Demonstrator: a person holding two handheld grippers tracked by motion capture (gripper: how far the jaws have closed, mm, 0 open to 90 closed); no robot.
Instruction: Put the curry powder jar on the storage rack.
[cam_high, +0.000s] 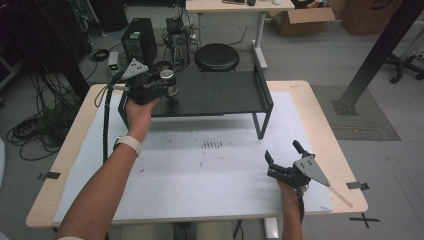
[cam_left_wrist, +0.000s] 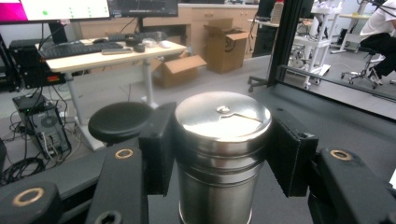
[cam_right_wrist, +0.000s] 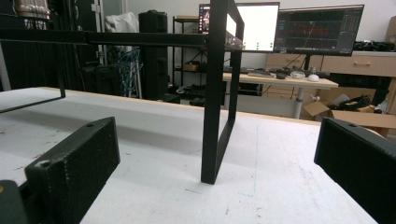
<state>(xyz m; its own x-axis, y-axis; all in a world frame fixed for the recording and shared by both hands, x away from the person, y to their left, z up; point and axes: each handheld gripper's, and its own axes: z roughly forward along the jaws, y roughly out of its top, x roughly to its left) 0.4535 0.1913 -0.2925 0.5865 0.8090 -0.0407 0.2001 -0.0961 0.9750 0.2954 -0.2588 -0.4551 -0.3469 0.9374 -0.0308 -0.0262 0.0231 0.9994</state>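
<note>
Steel tin (cam_left_wrist: 219, 154) is clamped in the left tool (cam_high: 167, 86), over the far-left end of the black shelf (cam_high: 220, 95). Setting it down and letting go seems left. Right tool (cam_high: 285, 159) rests open on the desk (cam_high: 200, 170), empty.

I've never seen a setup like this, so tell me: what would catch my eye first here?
Probably the shiny metal canister, clamped between the black jaws of the left tool over the left end of a black shelf at the back of the table. After that, the right tool sits near the table's front right corner, jaws spread wide with nothing between them.
</note>
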